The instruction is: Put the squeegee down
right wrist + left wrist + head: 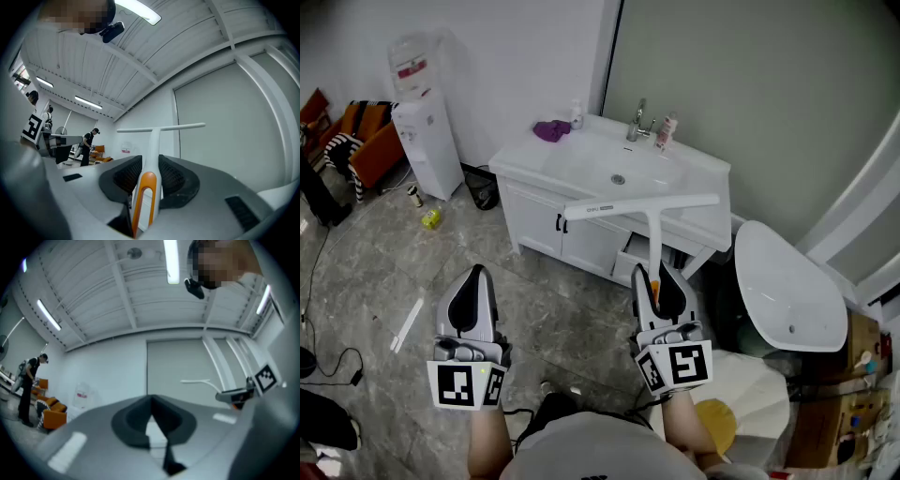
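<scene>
Closest to the lens, at the lower left of the head view, the left gripper [477,277] is hovering over the grey floor [553,300] with its jaws pressing together at the tip and carrying nothing; its own view is showing only the dark pads meeting against a pale wall. Moving right, at the lower middle, the right gripper [656,278] is clamping the orange-and-white handle of the squeegee [642,205], its pads sitting against both sides of that handle, as the right gripper view is showing plainly. From there the handle is rising toward the middle of the frame, and the long white blade is lying crosswise in the air in front of the white sink cabinet [534,216], touching nothing that I can make out. So the task is looking barely begun: the squeegee is being held aloft, not resting on any surface. What is remaining, by my judgement, is lowering it onto a resting place, then loosening the jaws and drawing clear.
</scene>
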`<action>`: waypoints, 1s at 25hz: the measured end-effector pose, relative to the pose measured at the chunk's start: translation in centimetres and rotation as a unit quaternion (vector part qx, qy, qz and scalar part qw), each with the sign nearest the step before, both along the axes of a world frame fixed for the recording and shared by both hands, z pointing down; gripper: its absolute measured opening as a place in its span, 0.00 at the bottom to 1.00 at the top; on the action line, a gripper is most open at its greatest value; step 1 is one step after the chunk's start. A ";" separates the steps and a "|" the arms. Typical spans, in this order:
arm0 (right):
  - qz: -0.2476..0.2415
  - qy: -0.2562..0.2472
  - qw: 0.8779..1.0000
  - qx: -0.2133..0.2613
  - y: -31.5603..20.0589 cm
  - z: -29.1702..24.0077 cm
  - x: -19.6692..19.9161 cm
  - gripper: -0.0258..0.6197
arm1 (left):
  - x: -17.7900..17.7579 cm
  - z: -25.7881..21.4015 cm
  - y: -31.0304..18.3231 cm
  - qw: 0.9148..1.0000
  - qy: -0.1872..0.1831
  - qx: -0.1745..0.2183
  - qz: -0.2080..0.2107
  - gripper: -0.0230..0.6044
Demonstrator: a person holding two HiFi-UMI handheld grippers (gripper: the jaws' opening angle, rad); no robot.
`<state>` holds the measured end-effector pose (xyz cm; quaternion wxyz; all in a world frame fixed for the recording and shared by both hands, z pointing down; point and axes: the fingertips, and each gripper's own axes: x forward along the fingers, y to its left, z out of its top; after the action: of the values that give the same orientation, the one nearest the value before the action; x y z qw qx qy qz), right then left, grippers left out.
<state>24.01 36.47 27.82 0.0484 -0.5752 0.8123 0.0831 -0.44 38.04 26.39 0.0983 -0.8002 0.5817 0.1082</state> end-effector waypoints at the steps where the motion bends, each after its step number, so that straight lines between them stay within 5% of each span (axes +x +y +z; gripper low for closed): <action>1: 0.000 -0.001 1.000 0.000 0.1 0.0 0.1 0.21 | 0.1 0.0 0.1 1.000 0.000 0.000 0.000 0.05; 25: 0.018 -0.016 1.000 -0.001 -5.3 0.5 -3.3 0.21 | -3.1 0.1 -6.0 1.000 -0.005 0.003 0.020 0.05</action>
<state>20.71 31.21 28.29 0.0595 -0.5909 0.8011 0.0736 -3.52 32.04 26.51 0.1014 -0.8118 0.5648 0.1080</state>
